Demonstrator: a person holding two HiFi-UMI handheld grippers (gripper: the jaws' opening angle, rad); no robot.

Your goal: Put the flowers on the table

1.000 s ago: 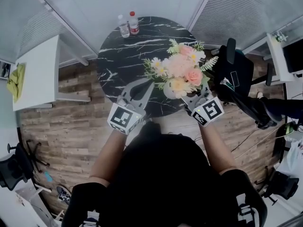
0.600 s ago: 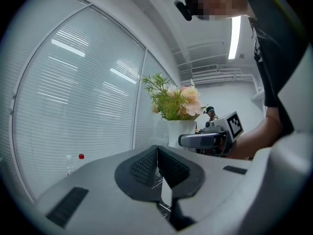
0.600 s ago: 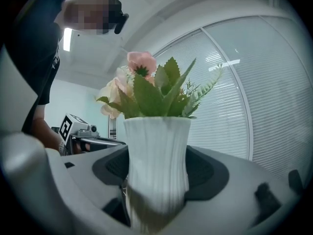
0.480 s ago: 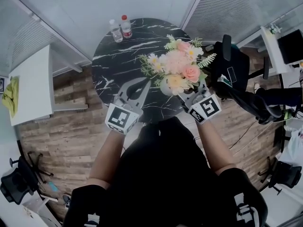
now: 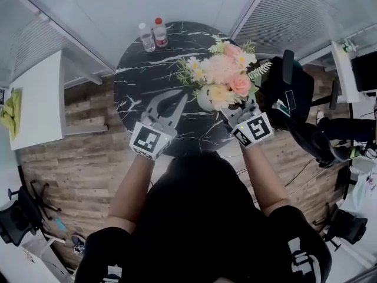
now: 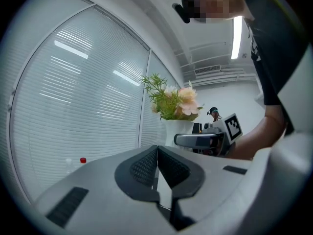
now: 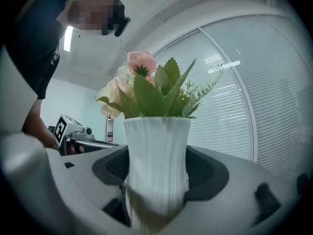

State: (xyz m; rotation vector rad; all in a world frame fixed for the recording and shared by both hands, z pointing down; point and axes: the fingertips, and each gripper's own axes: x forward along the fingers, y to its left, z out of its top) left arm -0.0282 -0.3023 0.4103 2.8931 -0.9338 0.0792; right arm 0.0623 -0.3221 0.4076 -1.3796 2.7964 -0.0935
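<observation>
Worktop: a round black worktop (image 5: 141,81) with white marble veining, standing on a wooden plank floor (image 5: 70,158).

Flowers: a bunch of pink, cream and white flowers with green leaves (image 5: 221,75), standing upright in a white ribbed ceramic vase (image 5: 206,102). It is over the right part of the worktop, close to the near edge.

Vase base: no view shows whether it touches the worktop.

Right hand-held gripper: the right hand-held gripper (image 5: 230,109) is at the near right edge of the worktop and reaches in over it. Its two dark padded jaws are clenched on the vase (image 7: 156,165), one pad on each side of the lower body. The leaves and blooms (image 7: 146,87) rise straight above the jaws.

Left hand-held gripper: the left hand-held gripper (image 5: 171,102) is over the middle of the worktop, just left of the vase and apart from it. Its jaws (image 6: 157,165) are pressed together with nothing between them.

From the left hand-held gripper: the flowers (image 6: 173,102) stand ahead and to the right.

Bottles: two clear plastic bottles (image 5: 151,34), one red-capped, stand side by side at the far edge of the worktop.

Chair: a black office chair (image 5: 291,90) stands just right of the worktop.

Desk: a white desk (image 5: 35,99) stands left of the worktop.
</observation>
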